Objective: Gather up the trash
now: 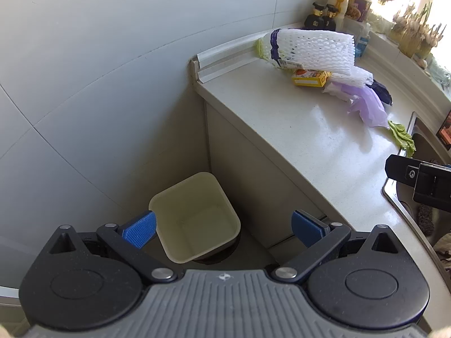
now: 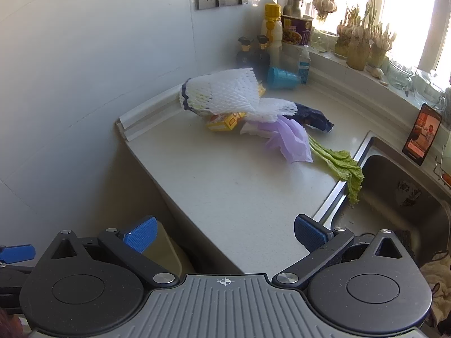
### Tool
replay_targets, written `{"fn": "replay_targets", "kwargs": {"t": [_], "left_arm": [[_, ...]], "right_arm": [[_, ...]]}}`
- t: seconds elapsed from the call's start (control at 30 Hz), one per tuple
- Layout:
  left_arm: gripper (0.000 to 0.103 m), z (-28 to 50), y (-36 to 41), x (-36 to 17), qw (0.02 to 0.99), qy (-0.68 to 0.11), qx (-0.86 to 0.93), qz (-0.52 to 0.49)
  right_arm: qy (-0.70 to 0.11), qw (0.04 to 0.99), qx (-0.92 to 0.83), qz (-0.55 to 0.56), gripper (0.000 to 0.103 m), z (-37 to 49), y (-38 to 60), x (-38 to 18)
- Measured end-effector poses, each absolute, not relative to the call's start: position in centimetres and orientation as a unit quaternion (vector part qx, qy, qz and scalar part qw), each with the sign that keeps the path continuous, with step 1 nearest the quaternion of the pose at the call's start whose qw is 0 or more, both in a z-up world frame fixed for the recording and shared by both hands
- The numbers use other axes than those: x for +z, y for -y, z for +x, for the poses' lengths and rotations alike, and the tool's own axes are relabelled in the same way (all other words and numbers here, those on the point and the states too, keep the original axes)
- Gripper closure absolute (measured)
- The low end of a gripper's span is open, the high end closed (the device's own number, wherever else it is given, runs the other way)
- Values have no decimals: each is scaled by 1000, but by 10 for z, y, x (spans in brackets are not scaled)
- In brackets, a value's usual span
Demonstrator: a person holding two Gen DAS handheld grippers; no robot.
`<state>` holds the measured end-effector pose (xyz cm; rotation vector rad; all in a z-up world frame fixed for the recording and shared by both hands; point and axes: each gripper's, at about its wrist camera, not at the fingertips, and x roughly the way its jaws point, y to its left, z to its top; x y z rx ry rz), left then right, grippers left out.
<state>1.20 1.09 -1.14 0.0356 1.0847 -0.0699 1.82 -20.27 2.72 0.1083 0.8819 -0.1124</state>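
Note:
A pile of trash lies on the white counter point(image 2: 225, 186): white foam netting point(image 2: 225, 93) point(image 1: 315, 48), a yellow carton point(image 2: 222, 122) point(image 1: 308, 78), a crumpled purple plastic bag point(image 2: 290, 138) point(image 1: 366, 104), a dark blue wrapper point(image 2: 313, 117) and a green leaf point(image 2: 338, 163) point(image 1: 401, 135) at the sink's edge. An empty cream bin point(image 1: 194, 217) stands on the floor beside the cabinet. My left gripper point(image 1: 222, 229) hangs open over the bin. Above the counter's near corner, my right gripper point(image 2: 225, 232) is open and holds nothing.
Bottles point(image 2: 270, 28), a tipped blue cup point(image 2: 282, 77) and an instant-noodle tub point(image 2: 296, 29) crowd the back corner. Sprouting garlic point(image 2: 363, 42) lines the windowsill. A steel sink point(image 2: 400, 197) lies to the right, with a phone point(image 2: 421, 133) propped behind it.

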Motion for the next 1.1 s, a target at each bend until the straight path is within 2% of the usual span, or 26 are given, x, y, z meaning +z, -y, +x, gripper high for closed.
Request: {"fn": "replay_targets", "kwargs": {"t": [0.5,0.73,0.87,1.1], "left_arm": [[1,23,-12,-9,862,-506,-28,9],[1,43,-7,-8,873,-485,-50,-11],[1,58,4,-10,894,-444,-69,9],[1,105,14,-10,883,-453,-120,-37]], "right_arm": [[-427,901,-52,62,0,29,212,19],[-400,915,-37,45,0,47,229,14],[-374,927,-28,28,0,60,242,8],[-340,940,13,21,0,90,275,1]]}}
